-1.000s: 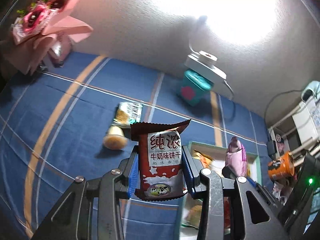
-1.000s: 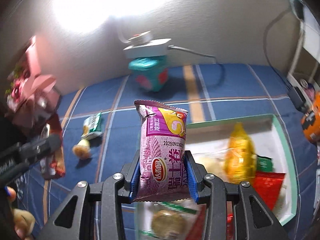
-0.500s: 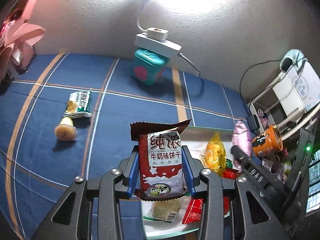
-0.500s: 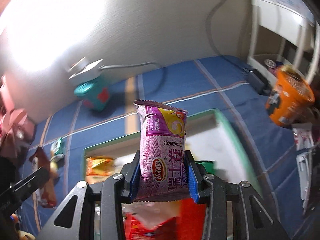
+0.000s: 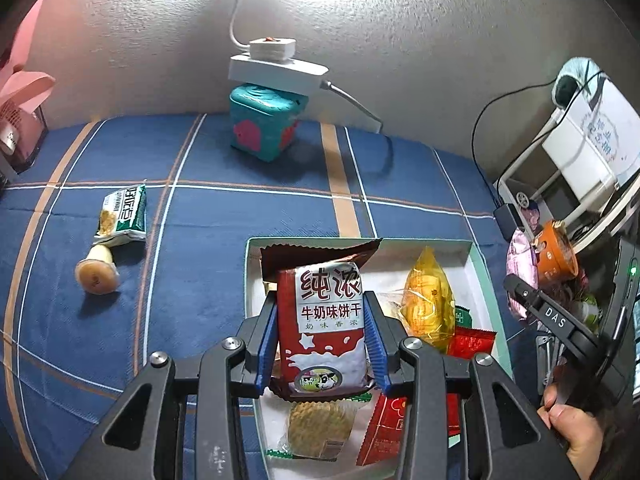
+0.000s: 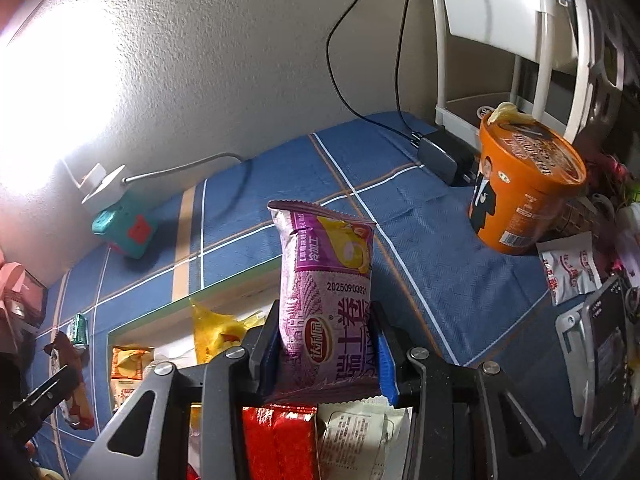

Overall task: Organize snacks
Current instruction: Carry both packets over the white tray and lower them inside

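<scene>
Here the left hand-held gripper [image 5: 322, 344] is clamped on a red milk-biscuit packet [image 5: 322, 320], held upright above the near-left part of the green-rimmed box [image 5: 478, 268]; the right hand-held gripper [image 6: 326, 354] is clamped on a purple roll packet [image 6: 328, 300] over the box's right side. To do it well, I judge each packet should be lowered into a bare patch before letting go, not dropped on the yellow bag [image 5: 428, 304]. Two packets are held; two snacks, a green packet [image 5: 122, 216] and a small cake [image 5: 96, 274], lie on the blue bed; one orange noodle cup [image 6: 520, 184] stands apart.
</scene>
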Available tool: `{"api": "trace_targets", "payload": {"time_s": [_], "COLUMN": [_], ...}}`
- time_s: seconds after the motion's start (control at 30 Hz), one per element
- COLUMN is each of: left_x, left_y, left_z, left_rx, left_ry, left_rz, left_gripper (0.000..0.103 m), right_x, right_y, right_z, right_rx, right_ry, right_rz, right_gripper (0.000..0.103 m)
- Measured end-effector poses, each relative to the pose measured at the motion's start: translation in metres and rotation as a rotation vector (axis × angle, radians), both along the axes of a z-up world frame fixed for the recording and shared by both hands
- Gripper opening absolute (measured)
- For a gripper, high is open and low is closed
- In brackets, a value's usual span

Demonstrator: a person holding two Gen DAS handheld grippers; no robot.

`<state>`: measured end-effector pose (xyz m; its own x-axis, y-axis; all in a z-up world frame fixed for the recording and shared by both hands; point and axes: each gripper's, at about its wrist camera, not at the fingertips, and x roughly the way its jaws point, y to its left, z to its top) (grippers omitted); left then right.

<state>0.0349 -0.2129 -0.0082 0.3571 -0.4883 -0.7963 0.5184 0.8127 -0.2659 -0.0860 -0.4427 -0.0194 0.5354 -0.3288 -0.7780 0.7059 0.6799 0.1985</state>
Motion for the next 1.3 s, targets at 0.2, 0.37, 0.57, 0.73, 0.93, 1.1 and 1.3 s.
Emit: {"api": "trace_targets", "payload": {"time_s": [0.2, 0.37, 0.57, 0.73, 0.93, 1.1, 1.3], "left_x": [-0.001, -0.001, -0.005, -0.004, -0.001, 0.001, 0.004], "left_y": [-0.011, -0.016, -0.025, -0.029, -0.027, -0.024, -0.019], "left_z": [-0.006, -0.01, -0.013, -0.02, -0.027, -0.028, -0.023], "left_rx": [0.012, 0.01, 0.017, 0.038, 0.05, 0.049, 0.062], "left_ry": [-0.017, -0.033, -0.067, -0.054, -0.03, -0.017, -0.012], "left_rz": [-0.013, -0.017, -0.039, -0.04, -0.029, -0.011, 0.011], "left_gripper": [0.041, 0.041, 0.041, 0.041, 0.041, 0.041, 0.054], "right_x": [0.009, 0.014, 0.022, 0.03, 0.034, 0.038, 0.042], "right_y": [-0.002, -0.005, -0.006, -0.001, 0.003, 0.006, 0.01], "right_z": [-0.005, -0.012, -0.025, -0.038, -0.045, -0.045, -0.045], "right_rx": [-0.013, -0.005, 0.031, 0.055, 0.058, 0.049, 0.04], "right_ry": [-0.007, -0.01, 0.004, 0.033, 0.061, 0.09, 0.124], "right_rz": [0.025, 0.041, 0.077, 0.107, 0.122, 0.132, 0.137], "right_gripper": [0.042, 0.042, 0.042, 0.042, 0.044, 0.052, 0.073]}}
